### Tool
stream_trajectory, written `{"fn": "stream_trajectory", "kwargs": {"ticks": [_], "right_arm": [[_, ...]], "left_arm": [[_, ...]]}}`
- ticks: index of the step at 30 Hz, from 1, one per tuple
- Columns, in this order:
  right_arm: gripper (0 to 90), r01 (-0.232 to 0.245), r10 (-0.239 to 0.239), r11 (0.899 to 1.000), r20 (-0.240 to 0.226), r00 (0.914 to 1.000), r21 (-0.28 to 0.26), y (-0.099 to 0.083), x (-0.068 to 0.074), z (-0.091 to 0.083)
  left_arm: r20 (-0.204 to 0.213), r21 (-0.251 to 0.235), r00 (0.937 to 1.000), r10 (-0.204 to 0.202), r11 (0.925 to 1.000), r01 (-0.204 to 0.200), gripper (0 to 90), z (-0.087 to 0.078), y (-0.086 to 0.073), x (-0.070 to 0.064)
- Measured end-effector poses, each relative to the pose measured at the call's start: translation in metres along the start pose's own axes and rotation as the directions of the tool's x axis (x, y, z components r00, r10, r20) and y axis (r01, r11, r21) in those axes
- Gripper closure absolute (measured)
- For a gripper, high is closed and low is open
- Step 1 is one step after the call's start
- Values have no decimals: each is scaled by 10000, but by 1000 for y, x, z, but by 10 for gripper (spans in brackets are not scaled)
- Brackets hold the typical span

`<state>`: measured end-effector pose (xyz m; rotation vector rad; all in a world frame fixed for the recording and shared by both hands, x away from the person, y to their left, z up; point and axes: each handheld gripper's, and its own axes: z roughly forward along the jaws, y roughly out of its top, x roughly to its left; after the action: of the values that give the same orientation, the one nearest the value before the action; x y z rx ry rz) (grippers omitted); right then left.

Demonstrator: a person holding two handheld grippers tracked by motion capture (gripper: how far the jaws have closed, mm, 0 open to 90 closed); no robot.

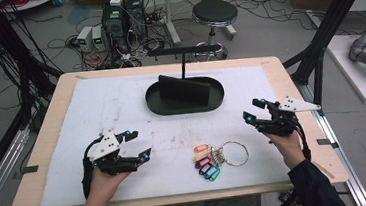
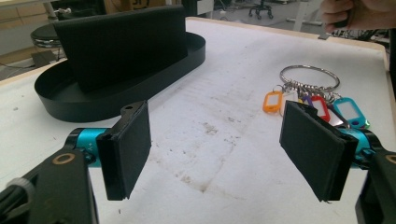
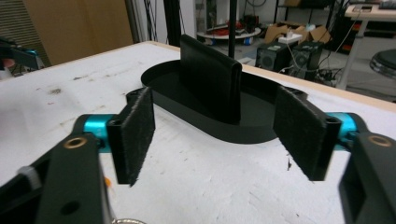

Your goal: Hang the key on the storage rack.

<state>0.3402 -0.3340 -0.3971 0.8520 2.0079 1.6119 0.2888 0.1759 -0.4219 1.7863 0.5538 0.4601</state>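
Observation:
A metal key ring (image 1: 234, 152) with several coloured plastic tags (image 1: 206, 165) lies on the white mat near the front edge, between my two grippers. In the left gripper view the ring (image 2: 308, 77) and tags (image 2: 319, 103) lie just beyond the right jaw. My left gripper (image 1: 138, 144) is open and empty, left of the tags. My right gripper (image 1: 253, 110) is open and empty, to the right of and beyond the ring. A black oval tray (image 1: 158, 104) with an upright black block (image 1: 184, 89) stands at the mat's far middle, straight ahead in the right gripper view (image 3: 210, 79).
A thin black T-shaped stand (image 1: 182, 58) rises behind the tray. The white mat (image 1: 111, 109) covers most of the wooden table (image 1: 47, 125). Beyond the table's far edge are a stool (image 1: 214, 13), computer boxes (image 1: 123, 18) and cables on the floor.

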Motion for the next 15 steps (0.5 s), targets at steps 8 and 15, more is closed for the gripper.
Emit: {"fn": "stream_trajectory", "kwargs": {"ticks": [8,15], "right_arm": [[225,-630,611,9961,321,9976,621,-3,5,-17],[257,-888,849,9917,451,9954,928,-12,16,-31]], "left_arm": [[-176,-61,9998,-13,10000,12,249,-5,0,3],[-358,-78,9993,-43,10000,40,249,-8,0,6]]}}
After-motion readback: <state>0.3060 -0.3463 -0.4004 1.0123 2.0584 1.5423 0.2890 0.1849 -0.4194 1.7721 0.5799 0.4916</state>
